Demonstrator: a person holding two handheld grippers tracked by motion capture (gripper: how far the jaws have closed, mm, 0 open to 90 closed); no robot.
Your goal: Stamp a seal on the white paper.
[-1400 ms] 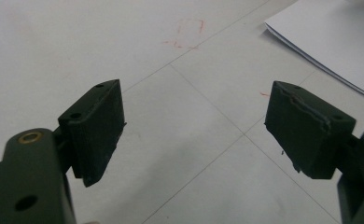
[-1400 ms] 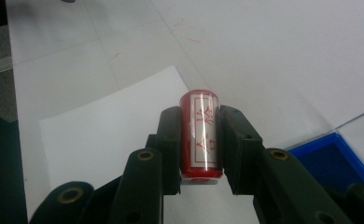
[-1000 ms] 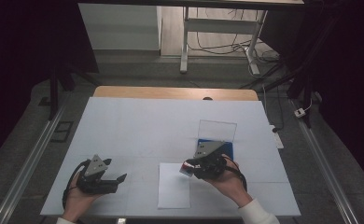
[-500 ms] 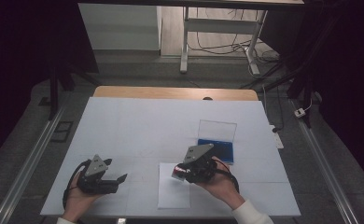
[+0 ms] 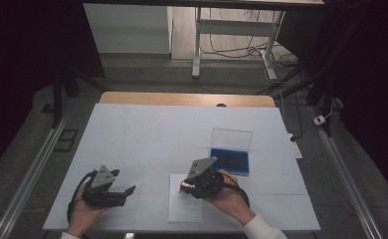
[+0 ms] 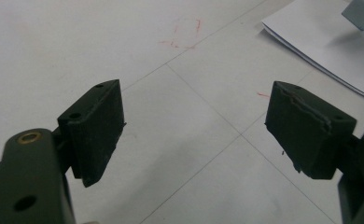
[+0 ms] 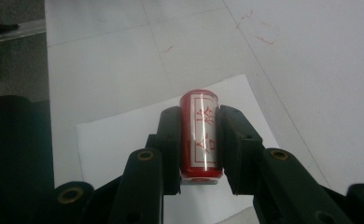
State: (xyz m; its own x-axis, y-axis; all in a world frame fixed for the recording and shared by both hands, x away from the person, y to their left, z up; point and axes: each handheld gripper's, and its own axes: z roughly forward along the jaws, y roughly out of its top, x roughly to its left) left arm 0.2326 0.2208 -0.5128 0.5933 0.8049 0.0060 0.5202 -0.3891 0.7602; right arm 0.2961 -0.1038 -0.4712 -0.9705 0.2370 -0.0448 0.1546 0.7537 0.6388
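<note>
A: Stamp (image 7: 199, 135), red, with a clear casing and red characters on its face, sits clamped between the two black jaws of the right gripper (image 7: 199, 140). Pads press on both its long sides; the printing face points away from the hand.

B: Position against the sheet?

A: A white paper sheet (image 7: 119, 140) lies directly under and ahead of the right gripper. In the high view the right gripper (image 5: 188, 186) hangs over the sheet (image 5: 184, 211), at its upper edge, red tip (image 5: 183, 186) pointing toward the left gripper. Whether the stamp touches the paper I cannot tell.

B: Ink pad?

A: An open case with a blue pad (image 5: 230, 158) and a raised clear lid stands behind the right gripper, on the far side of the hand, apart from it.

B: Left side?

A: The left gripper (image 5: 125, 191) rests low on the tabletop (image 5: 142, 129), well apart from the right gripper. In its own view the jaws stand wide apart with nothing between them, only bare white tabletop (image 6: 124, 46) with faint red marks (image 6: 182, 35) beyond. A corner of the paper sheet (image 6: 320, 37) lies ahead and to the right of those jaws.
</note>
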